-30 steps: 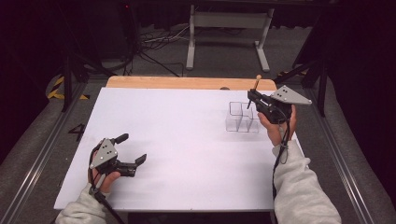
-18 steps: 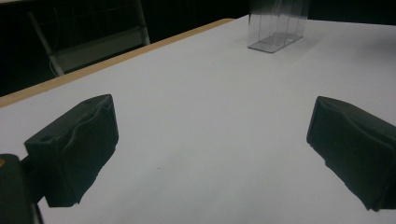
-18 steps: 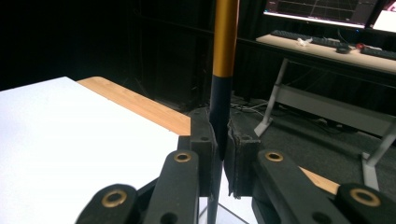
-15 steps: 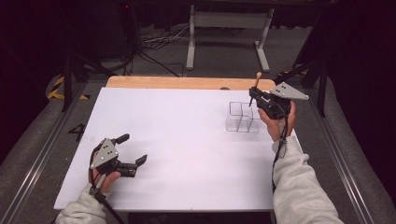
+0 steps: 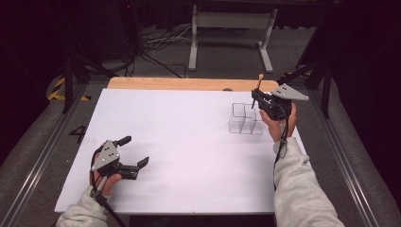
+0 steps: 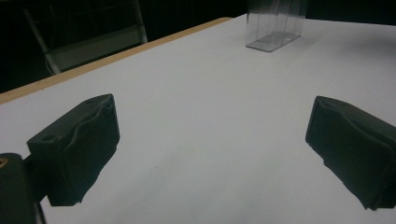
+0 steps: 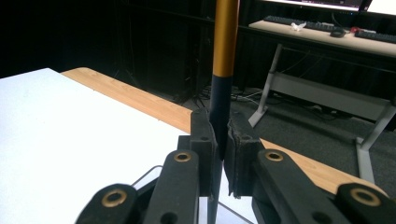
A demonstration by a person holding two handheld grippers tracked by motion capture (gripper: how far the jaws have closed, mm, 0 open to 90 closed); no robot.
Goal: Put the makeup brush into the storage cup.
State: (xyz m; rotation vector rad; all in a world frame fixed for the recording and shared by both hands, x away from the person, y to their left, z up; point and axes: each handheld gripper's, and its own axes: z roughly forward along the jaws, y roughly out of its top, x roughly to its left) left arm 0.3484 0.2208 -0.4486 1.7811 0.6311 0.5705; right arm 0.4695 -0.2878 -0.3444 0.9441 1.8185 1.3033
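My right gripper (image 5: 256, 100) is shut on a slim black stick with a gold upper part (image 5: 259, 80), holding it upright. It hovers at the far right of the white table top (image 5: 189, 127), just over the back right corner of a clear plastic box with several compartments (image 5: 245, 121). In the right gripper view the stick (image 7: 225, 42) rises straight up from between the closed pads of the right gripper (image 7: 219, 140). My left gripper (image 5: 135, 151) rests at the front left, open and holding nothing. The left gripper (image 6: 210, 144) looks across bare white surface to the clear box (image 6: 275, 23).
A wooden strip (image 5: 189, 84) runs along the table's far edge. Beyond it stand a grey metal stand (image 5: 231, 28) and floor cables (image 5: 161, 42). Metal rails (image 5: 42, 151) flank both sides of the table.
My right gripper with the stick has shifted slightly left and down over the clear box. The left gripper has stayed in place.
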